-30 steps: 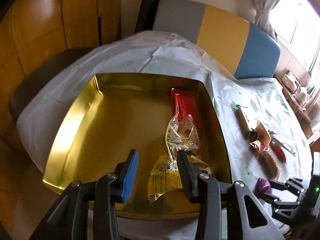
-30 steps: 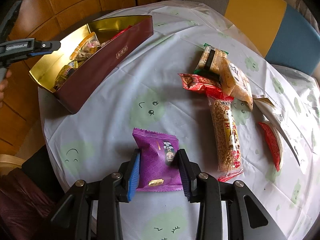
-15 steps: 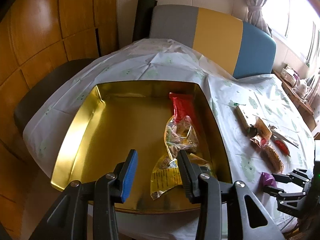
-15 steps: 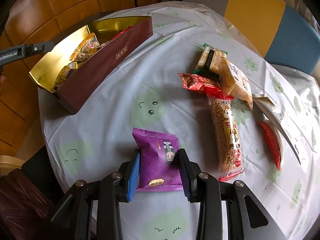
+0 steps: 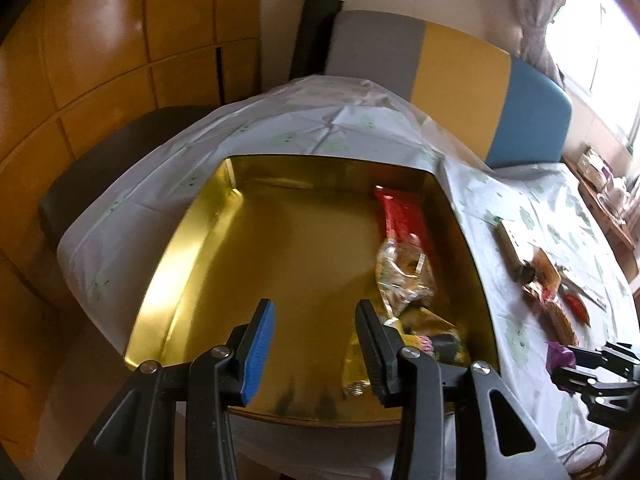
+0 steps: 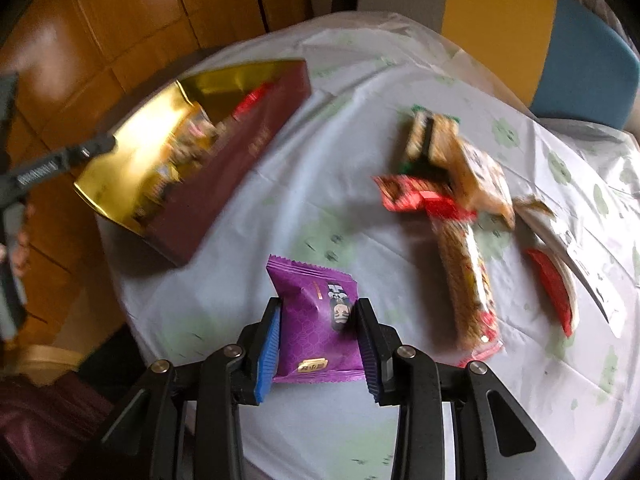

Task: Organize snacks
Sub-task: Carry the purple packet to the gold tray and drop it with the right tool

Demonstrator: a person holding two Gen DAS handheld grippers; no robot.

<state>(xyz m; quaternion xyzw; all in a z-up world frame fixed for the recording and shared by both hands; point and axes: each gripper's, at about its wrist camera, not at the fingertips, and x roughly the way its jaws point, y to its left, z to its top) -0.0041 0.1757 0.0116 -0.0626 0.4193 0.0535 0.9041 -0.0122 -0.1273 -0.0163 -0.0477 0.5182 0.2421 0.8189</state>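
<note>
Right wrist view: right hand-held gripper [image 6: 318, 344] clamped on purple snack packet [image 6: 316, 326], now lifted clear of the bench [image 6: 360, 440]; half a second ago flat on the cloth, now tilted, crumpled at the pads. Pick done, carry to box probably next. Beyond: loose snacks [image 6: 460, 216] in a pile to the right, gold-lined box [image 6: 224, 184] far left, well apart.

Left wrist view: left hand-held gripper [image 5: 316, 354] half open, nothing between pads, shifted left over box floor [image 5: 288, 256]; red, clear and yellow packets [image 5: 404, 264] along right wall.
</note>
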